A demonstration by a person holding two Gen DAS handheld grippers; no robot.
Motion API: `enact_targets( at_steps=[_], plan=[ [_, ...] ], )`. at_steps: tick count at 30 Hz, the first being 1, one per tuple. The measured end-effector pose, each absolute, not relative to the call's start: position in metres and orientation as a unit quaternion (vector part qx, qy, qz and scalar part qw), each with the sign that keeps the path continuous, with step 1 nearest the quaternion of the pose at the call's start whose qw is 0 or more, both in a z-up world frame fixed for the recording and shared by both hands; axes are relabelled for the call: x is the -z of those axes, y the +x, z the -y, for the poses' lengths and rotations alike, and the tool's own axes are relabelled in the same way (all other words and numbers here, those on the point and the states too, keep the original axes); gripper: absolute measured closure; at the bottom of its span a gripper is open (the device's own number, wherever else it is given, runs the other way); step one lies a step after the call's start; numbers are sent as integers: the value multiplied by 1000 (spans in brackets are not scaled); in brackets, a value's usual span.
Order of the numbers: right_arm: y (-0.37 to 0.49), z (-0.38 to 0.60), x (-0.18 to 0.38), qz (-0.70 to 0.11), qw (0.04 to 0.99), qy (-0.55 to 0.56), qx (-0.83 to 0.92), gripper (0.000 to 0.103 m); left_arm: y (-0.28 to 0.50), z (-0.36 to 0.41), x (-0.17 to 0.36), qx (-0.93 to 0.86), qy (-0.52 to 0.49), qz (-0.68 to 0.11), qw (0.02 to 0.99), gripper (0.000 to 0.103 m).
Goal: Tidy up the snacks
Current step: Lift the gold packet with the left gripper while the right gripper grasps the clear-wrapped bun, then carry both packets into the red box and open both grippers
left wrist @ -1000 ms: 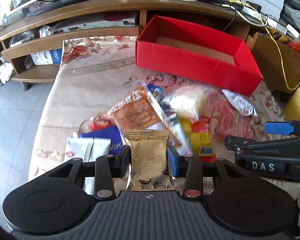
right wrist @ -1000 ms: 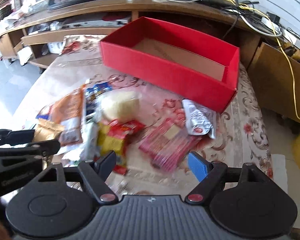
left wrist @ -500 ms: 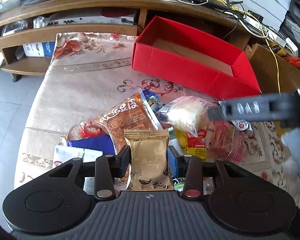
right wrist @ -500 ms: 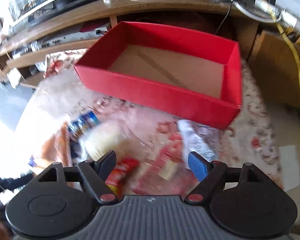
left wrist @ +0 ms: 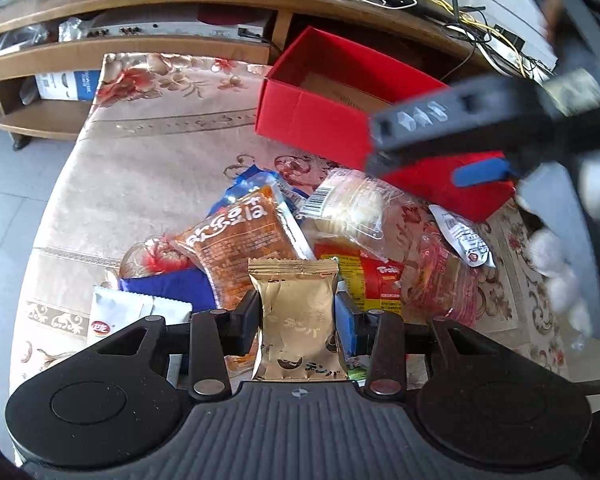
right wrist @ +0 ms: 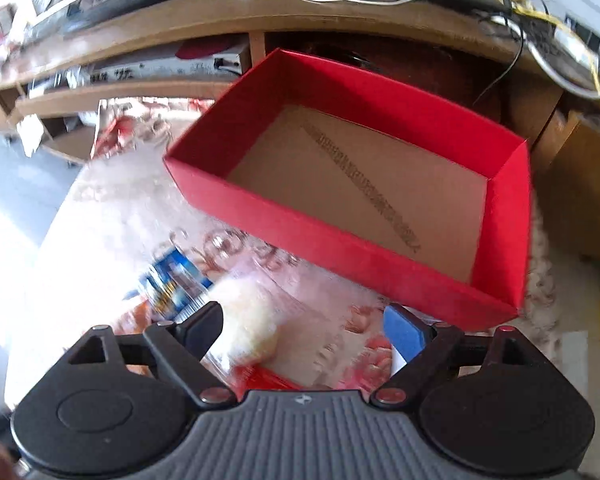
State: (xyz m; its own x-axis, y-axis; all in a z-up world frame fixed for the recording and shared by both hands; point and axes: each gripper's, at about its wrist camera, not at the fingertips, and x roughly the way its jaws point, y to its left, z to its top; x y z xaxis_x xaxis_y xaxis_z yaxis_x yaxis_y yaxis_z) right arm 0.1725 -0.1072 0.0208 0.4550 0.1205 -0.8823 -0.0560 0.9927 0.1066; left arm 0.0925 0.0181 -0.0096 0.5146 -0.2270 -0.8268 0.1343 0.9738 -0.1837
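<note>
My left gripper is shut on a gold snack packet and holds it above a pile of snacks: an orange packet, a clear bag of pale buns, a yellow and red packet, a white sachet. The red box stands beyond the pile. My right gripper is open and empty, high over the near wall of the red box, whose brown bottom is bare. The right gripper also shows in the left wrist view, blurred, in front of the box.
A wooden TV stand with shelves and cables runs behind the table. The floral tablecloth is bare at the left. A white packet and a blue packet lie at the near left. Tiled floor lies left.
My right gripper has risen and moved forward from beside the pile to over the red box. My left gripper has lifted slightly with the gold packet still in it.
</note>
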Motion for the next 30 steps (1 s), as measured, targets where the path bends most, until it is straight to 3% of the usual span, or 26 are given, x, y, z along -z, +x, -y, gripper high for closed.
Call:
enact_targets(
  at_steps=[9,12,15,30],
  plan=[
    [202,82,31,-568,816,94,-39,17,95,-17,15,101,-44,-489,865,55],
    [201,81,44,-570,817,84,-36,27,96,-17,17,102,-42,-491,864,55],
    [189,87,40,-558,826,49,-63,46,94,-14,18,108,-40,-492,863,55],
    [120,168,2,-524,839,95,-107,48,93,-5,2,127,-51,-474,870,55]
  ],
)
